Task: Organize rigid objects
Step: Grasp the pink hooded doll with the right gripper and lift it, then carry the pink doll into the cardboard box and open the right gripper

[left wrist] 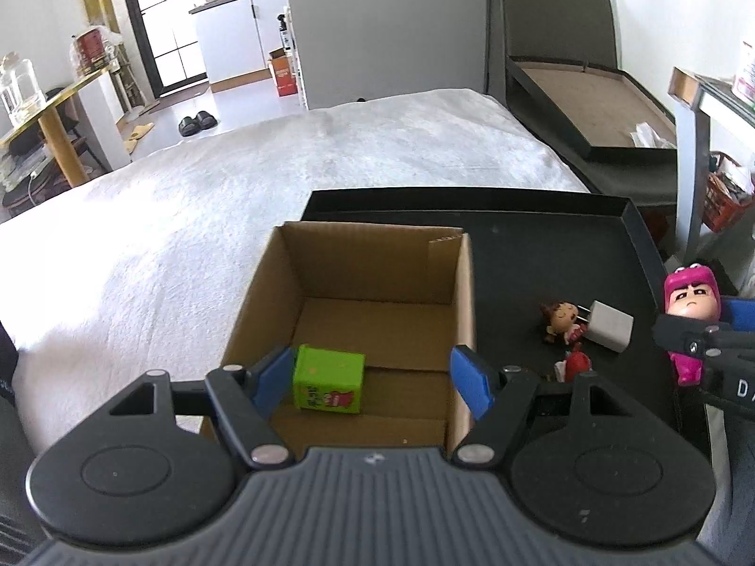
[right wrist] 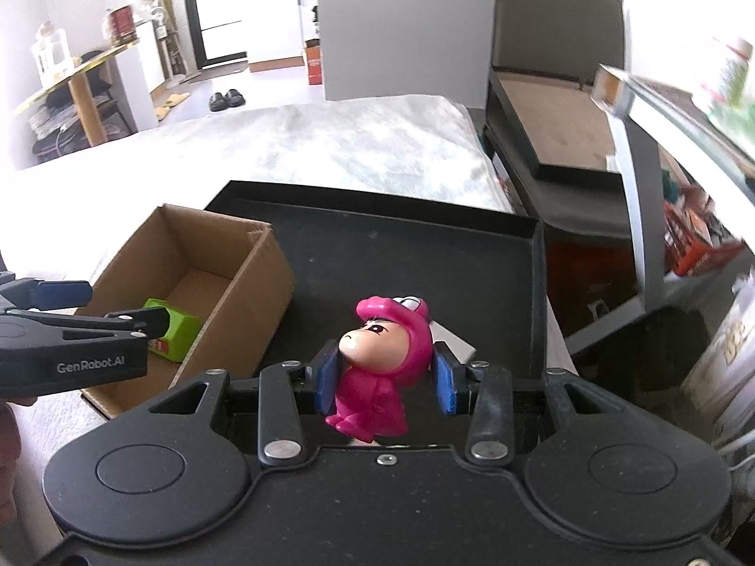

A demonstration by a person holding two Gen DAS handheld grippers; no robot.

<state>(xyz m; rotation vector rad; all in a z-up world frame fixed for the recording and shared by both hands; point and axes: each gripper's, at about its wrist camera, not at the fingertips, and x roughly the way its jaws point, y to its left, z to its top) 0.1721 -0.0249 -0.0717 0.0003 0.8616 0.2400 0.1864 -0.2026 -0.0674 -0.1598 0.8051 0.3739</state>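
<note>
Left gripper (left wrist: 373, 384) jaws spread wide over cardboard box (left wrist: 441, 269), green cube (left wrist: 329, 378) inside, right gripper (right wrist: 387, 382) jaws pinching pink toy (right wrist: 384, 368)

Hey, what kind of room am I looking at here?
Most likely a small studio flat: a white-covered bed fills the middle, a kitchen counter with white cabinets stands behind it, and slippers lie on the floor by the glass door.
</note>
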